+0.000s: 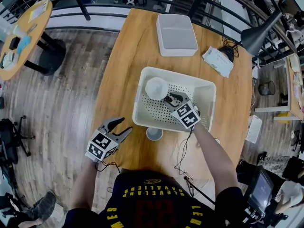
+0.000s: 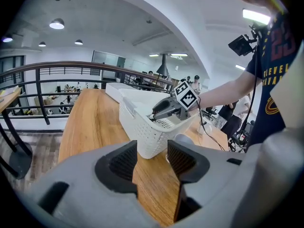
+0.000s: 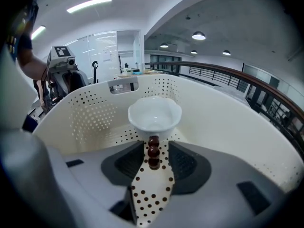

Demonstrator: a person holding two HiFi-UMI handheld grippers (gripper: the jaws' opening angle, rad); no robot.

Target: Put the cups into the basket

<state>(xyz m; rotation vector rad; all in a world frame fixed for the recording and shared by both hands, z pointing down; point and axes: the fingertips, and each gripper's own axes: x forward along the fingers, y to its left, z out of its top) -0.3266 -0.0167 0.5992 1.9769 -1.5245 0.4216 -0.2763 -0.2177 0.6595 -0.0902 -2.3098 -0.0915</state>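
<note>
A white perforated basket stands on the wooden table. Inside it sits a white cup with a wavy rim and a brown beaded handle. My right gripper reaches down into the basket. Its jaws stand apart on either side of the handle, and the pads do not press on it. A small grey cup stands on the table just outside the basket's near wall. My left gripper hovers to the left of that cup, open and empty. From the left gripper view, the grey cup shows beside the basket.
At the table's far end lies a white rectangular lid, with a tissue packet to its right. A black lamp leans in from the right. Cables trail from both grippers. A round side table stands at the far left.
</note>
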